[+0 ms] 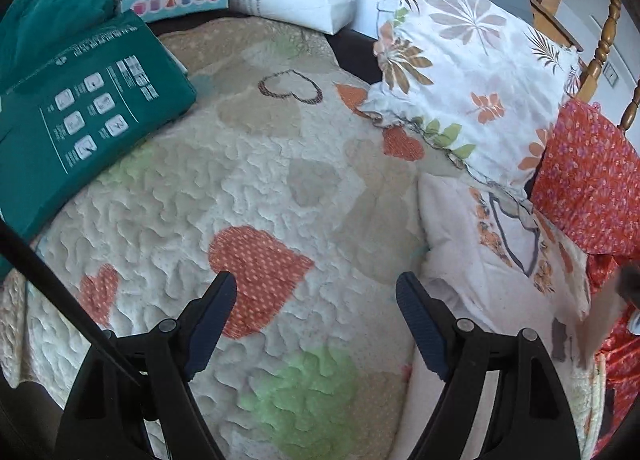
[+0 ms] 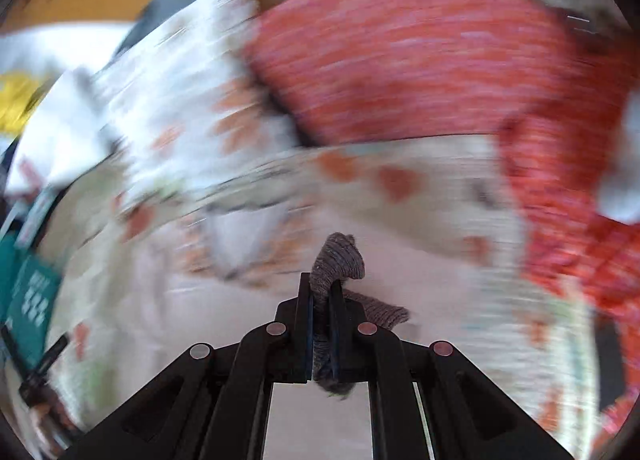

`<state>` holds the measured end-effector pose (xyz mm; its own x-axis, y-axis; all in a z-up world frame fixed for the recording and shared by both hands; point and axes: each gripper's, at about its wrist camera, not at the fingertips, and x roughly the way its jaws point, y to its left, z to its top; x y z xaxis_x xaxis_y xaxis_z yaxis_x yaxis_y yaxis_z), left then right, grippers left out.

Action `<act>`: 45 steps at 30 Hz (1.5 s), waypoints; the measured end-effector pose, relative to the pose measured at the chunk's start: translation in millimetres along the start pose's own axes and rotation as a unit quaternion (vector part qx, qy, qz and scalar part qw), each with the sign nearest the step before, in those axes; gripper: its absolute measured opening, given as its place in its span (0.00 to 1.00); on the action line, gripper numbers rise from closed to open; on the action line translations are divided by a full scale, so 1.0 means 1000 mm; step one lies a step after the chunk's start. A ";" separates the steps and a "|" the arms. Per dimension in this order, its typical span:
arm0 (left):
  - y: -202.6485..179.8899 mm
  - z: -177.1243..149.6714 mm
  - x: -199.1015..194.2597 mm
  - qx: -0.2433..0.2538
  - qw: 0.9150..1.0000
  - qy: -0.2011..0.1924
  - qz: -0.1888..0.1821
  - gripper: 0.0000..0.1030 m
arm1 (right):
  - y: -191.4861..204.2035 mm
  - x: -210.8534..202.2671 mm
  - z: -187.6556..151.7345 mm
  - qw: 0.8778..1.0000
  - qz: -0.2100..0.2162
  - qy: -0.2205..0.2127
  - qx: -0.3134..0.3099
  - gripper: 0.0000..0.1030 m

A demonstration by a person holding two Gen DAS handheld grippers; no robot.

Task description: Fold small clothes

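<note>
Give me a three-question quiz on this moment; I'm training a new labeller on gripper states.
1. True or false: the left gripper is shut on the quilt.
2. What does the right gripper hold? A) grey knit piece B) red cloth C) nothing
3. Fill in: a green ___ lies at the quilt's far left in the left wrist view.

Key: 1 false, its jaws are wide apart over the quilt. 2 A. 3 package.

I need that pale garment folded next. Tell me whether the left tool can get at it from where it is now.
Probably yes. The left tool is open and holds nothing, above the heart quilt. The pale garment lies flat just beside its right finger, with nothing between them. The floral pillow overlaps only its far edge.
</note>
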<state>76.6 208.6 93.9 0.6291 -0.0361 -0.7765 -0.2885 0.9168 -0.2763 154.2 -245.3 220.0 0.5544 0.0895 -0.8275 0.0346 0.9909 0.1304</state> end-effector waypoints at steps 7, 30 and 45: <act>0.002 -0.002 0.007 0.005 1.000 0.017 -0.002 0.79 | 0.139 0.112 -0.009 0.992 0.087 0.067 -0.063 0.06; -0.010 0.002 0.030 0.007 0.999 0.047 -0.007 0.79 | 0.216 0.169 -0.016 0.967 0.218 0.092 -0.090 0.27; -0.037 -0.013 0.034 0.046 0.997 0.057 -0.032 0.79 | 0.123 0.172 -0.088 0.975 0.097 0.165 -0.109 0.10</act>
<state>99.1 167.7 70.5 0.5564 -0.1357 -0.8197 -0.1794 0.9437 -0.2779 180.7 -99.5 46.1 0.2336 0.2686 -0.9345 -0.2411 0.9471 0.2119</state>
